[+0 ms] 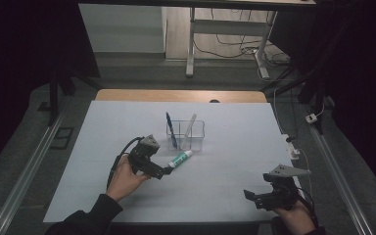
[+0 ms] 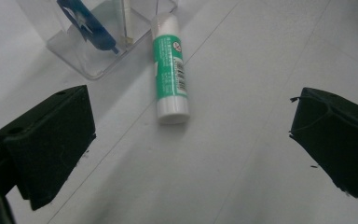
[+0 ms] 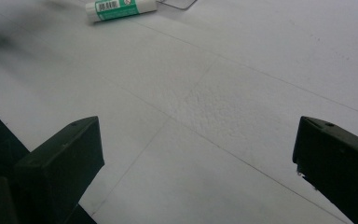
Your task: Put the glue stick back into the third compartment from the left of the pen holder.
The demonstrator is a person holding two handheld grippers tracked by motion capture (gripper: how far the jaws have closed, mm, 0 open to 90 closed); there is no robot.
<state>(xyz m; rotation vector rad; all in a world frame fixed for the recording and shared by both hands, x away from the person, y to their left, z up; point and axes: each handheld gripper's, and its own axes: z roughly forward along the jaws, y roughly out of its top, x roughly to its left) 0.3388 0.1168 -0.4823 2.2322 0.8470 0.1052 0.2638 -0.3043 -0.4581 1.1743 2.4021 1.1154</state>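
Observation:
A green and white glue stick (image 1: 180, 158) (image 2: 170, 70) (image 3: 120, 9) lies flat on the white table sheet (image 1: 215, 196), just in front of a clear plastic holder (image 1: 185, 134) (image 2: 93, 46). The holder contains a blue pen (image 1: 171, 130) (image 2: 87, 24) and a white pen (image 1: 190, 125). My left gripper (image 1: 165, 171) (image 2: 191, 140) is open, a short way from the near end of the glue stick, jaws either side of it but apart from it. My right gripper (image 1: 249, 196) (image 3: 196, 177) is open over bare sheet at the front right.
The sheet covers a wooden table whose far edge (image 1: 181, 95) shows beyond it. A white power strip (image 1: 293, 147) and cables lie off the right edge. Metal table legs (image 1: 191, 49) stand on the floor behind.

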